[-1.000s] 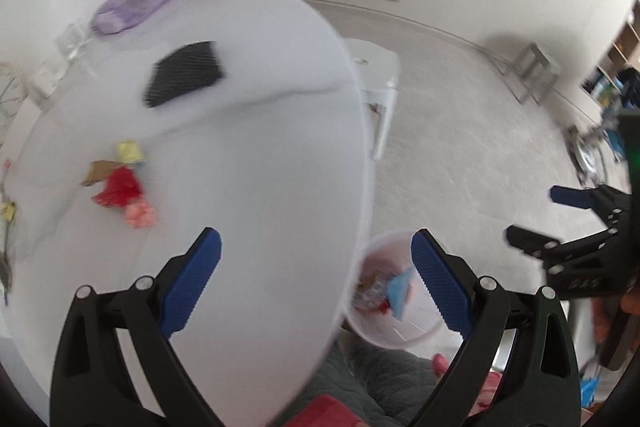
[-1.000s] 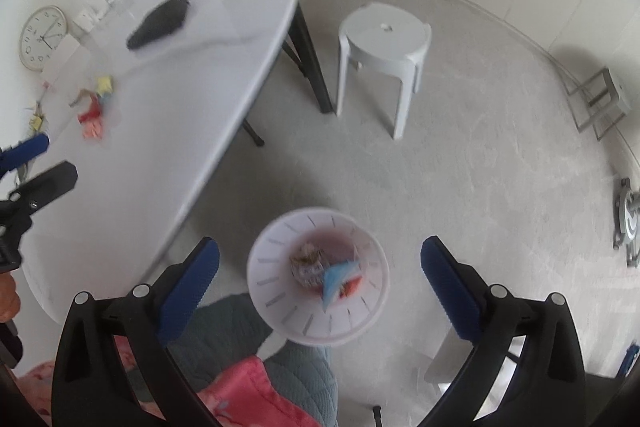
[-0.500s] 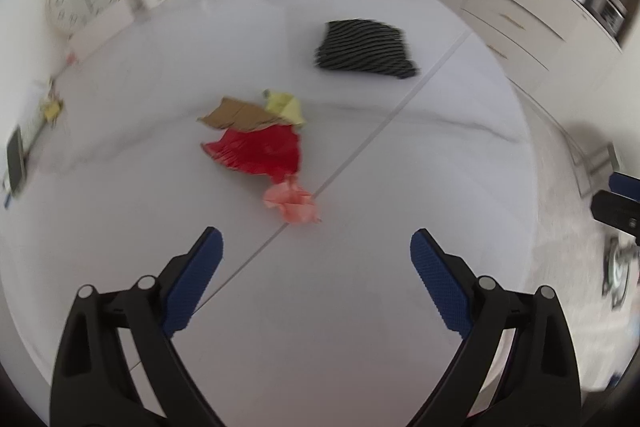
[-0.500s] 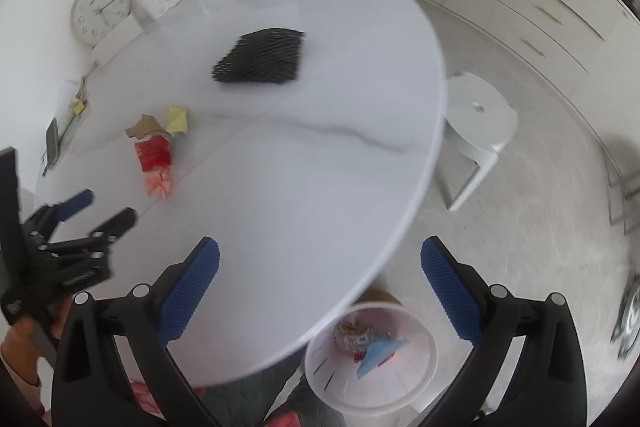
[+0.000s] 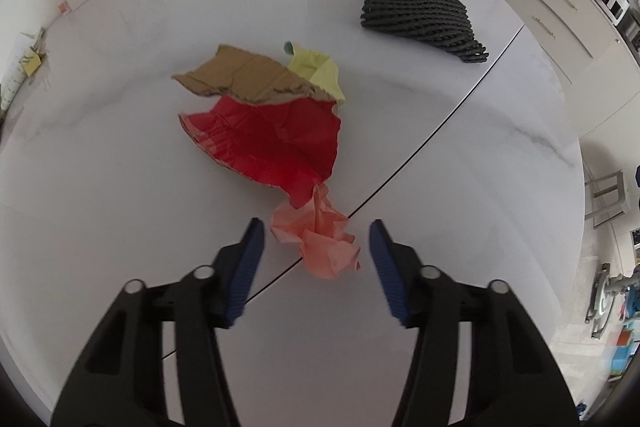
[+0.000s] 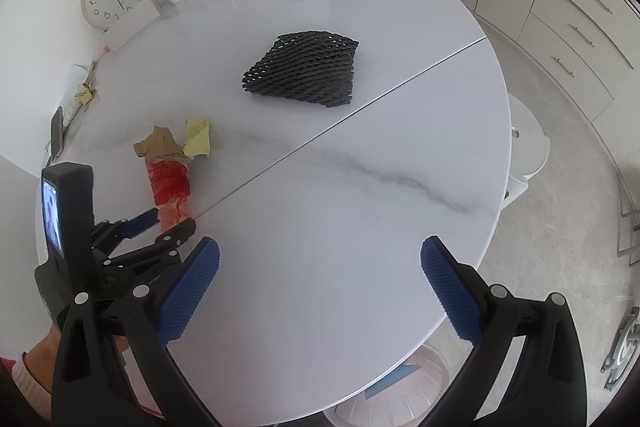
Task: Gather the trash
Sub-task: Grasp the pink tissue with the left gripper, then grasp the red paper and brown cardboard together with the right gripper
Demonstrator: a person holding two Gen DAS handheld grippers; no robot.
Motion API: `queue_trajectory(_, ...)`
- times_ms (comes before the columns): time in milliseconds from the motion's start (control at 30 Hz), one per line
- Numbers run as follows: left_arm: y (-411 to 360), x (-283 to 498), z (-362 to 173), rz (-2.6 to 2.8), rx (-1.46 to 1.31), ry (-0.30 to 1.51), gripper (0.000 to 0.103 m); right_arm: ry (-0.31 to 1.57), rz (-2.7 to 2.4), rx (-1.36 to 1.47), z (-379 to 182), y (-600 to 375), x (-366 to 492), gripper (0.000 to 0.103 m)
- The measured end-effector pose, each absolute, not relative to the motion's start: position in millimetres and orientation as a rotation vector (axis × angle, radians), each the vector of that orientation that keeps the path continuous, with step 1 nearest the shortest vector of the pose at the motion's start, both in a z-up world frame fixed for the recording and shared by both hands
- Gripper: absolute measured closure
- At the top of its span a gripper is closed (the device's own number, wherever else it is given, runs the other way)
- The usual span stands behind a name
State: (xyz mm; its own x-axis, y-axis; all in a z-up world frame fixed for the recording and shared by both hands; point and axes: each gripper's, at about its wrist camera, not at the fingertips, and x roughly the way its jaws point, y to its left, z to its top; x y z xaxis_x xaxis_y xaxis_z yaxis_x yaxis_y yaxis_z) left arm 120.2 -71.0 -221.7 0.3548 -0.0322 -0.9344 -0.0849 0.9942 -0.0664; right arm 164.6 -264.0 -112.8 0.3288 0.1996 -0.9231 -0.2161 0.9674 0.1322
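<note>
Left gripper [image 5: 316, 239] poised over a pink paper wad [image 5: 318, 237] on the white table [image 5: 480, 155]. Its jaws have just been closing and now straddle the wad; a gap shows on either side, so the pads do not yet press it and nothing is held. The wad lies on the table's seam line, touching the lower tip of a red wrapper [image 5: 272, 143]. Beyond the wrapper lie a torn piece of brown card [image 5: 240, 75], overlapping its far edge, and a yellow paper [image 5: 320, 71] beside the card. A black foam net [image 5: 420, 15] lies well apart toward the far right.

Right gripper [image 6: 320, 287] hangs over bare table near the front edge, jaws wide and empty. From its view the left gripper [image 6: 168, 223] is seen at the left, tips about the pink wad [image 6: 174, 211], with the red wrapper [image 6: 168, 181], card [image 6: 158, 147] and yellow paper [image 6: 197, 139] in a row behind it. A pale bin [image 6: 404, 391] shows below the table's front edge, something blue inside it.

Step in hand: grasp of the first piece of the cluster. Judged next move: finish the closure until both pads bear on the wad, then lift clear of the red wrapper without dragging it, and carry the wad over the edge to the bin. Four pieces would then remain on the table.
</note>
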Motion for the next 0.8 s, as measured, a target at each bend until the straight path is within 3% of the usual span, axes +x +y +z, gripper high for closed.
queue_trajectory(200,-64.4,115.8,-223.7,0.029,-0.171,1.206,0.068,1.214,0.266,-0.018,-114.1,-266.8,163.4,0.003)
queue_trajectory(467,-55.6,99.2,-209.6,-0.004,-0.190,1.191,0.069,1.212,0.312,-0.062,-112.3,-254.8,163.3,0.003)
queue_trajectory(800,-5.5,65.9,-184.7,0.095,-0.198,1.164,0.068,1.168,0.610,-0.258,-109.1,-140.2,187.9,0.007)
